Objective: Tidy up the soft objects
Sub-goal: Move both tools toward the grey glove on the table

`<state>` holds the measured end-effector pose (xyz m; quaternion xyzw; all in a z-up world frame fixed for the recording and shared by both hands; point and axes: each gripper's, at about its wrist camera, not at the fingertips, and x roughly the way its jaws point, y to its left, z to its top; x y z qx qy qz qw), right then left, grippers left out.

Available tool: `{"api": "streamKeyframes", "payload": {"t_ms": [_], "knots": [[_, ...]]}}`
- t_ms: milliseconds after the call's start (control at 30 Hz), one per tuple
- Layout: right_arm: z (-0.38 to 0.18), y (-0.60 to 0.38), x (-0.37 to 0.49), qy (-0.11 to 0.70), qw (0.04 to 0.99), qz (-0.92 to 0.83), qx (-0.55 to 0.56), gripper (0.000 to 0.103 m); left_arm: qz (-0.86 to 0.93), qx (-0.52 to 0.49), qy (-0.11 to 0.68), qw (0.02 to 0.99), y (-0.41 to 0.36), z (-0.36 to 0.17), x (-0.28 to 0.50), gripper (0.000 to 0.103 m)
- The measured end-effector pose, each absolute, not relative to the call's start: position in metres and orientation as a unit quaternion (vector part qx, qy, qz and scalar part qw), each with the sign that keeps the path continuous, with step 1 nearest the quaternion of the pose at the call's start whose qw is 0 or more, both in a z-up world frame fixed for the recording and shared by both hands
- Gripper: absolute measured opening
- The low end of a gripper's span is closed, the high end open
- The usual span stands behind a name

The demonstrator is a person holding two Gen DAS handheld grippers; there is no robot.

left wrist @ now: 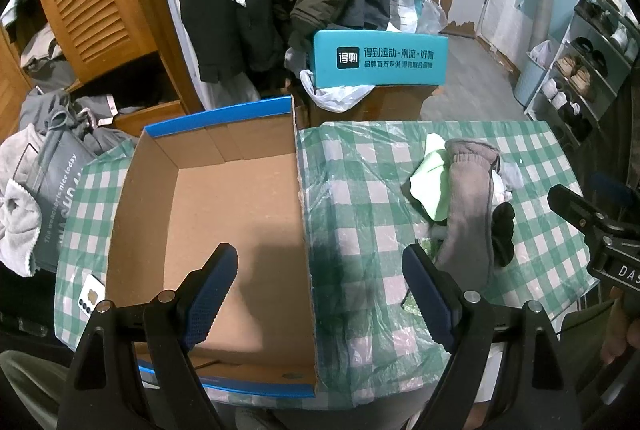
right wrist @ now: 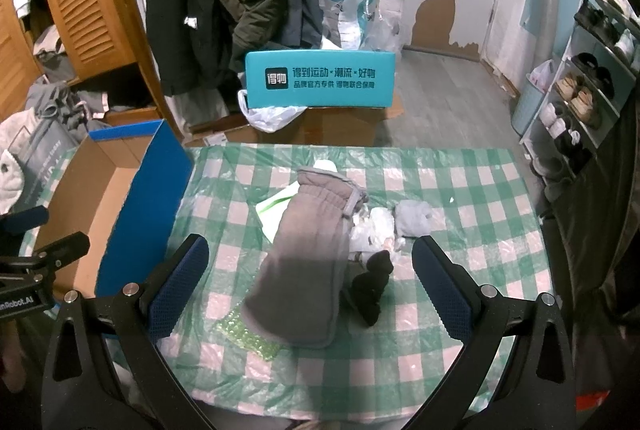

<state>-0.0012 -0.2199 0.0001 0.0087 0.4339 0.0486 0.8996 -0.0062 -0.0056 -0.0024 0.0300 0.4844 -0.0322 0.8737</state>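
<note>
Both grippers, left (left wrist: 320, 296) and right (right wrist: 310, 286), are hovering with fingers apart and empty; the pile, grey mitten (right wrist: 308, 262) topmost, is lying right of the box (left wrist: 224, 213), risking neighbours and the plastic table cover snagging along.

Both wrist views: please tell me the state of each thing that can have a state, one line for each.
Left gripper: open, holding nothing, above the box.
Right gripper: open, holding nothing, above the pile.
Cardboard box: open, nothing inside.
Grey mitten: lying flat on the table, on top of the pile.
Black sock: crumpled, beside the mitten.
</note>
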Motion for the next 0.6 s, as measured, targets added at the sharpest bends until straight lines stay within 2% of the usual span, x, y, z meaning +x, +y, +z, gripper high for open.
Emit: {"api": "streamKeyframes", "payload": {"t_ms": [600], "knots": [[-0.003, -0.2244, -0.0037, 0.436, 0.899, 0.047, 0.009, 0.101, -0.032, 0.032, 0.486, 0.873, -0.0063, -0.0022, -0.0054, 0.086]]}}
